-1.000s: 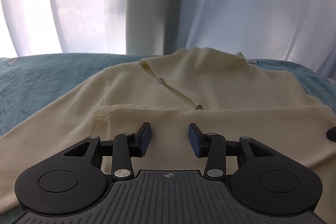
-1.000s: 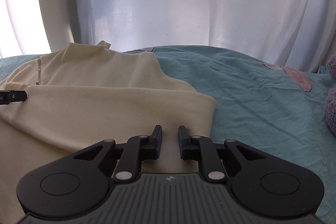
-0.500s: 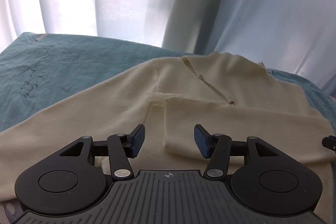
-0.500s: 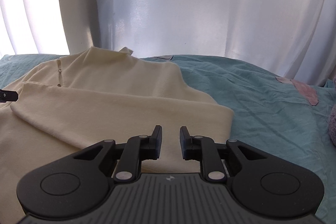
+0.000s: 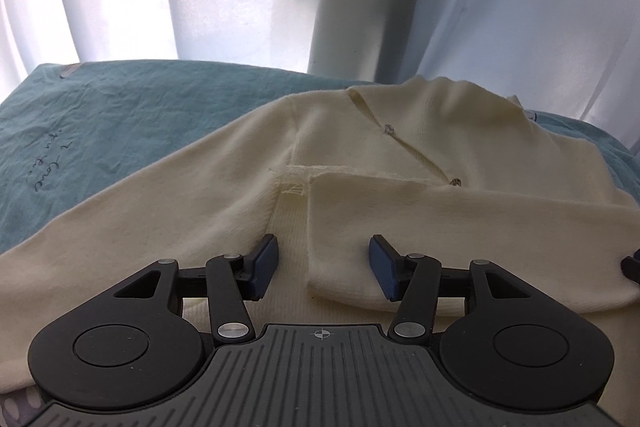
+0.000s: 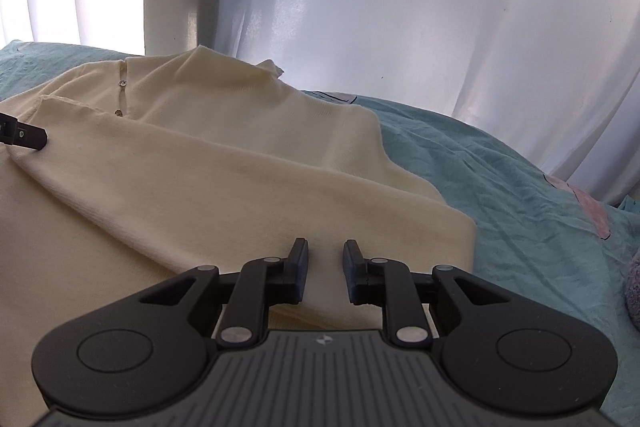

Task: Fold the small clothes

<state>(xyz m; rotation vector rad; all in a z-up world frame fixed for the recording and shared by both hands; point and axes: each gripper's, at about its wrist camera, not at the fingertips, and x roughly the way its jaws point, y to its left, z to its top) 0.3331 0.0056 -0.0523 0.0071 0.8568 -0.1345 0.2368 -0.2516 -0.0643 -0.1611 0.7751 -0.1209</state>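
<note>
Sweater (image 5: pixel 400 163), cream knit, lies spread across the teal bed sheet (image 5: pixel 120 123), one sleeve (image 6: pixel 240 187) folded over its chest. Nearest you, your left claw (image 5: pixel 323 265) hovers released just above the cuff end of that sleeve, blue pads (image 5: pixel 264 261) wide apart and gripping nothing. Your right claw (image 6: pixel 326 269) sits low over the sweater's folded side near the bed's right edge, its jaws parted by a narrow gap with only cloth showing beneath. Farther on, two small metal snaps (image 5: pixel 388 129) mark the slanted placket below the raised collar (image 6: pixel 224 67), which points toward the far edge of the bed. Beyond it, white curtains (image 6: pixel 400 7) hang backlit.
</note>
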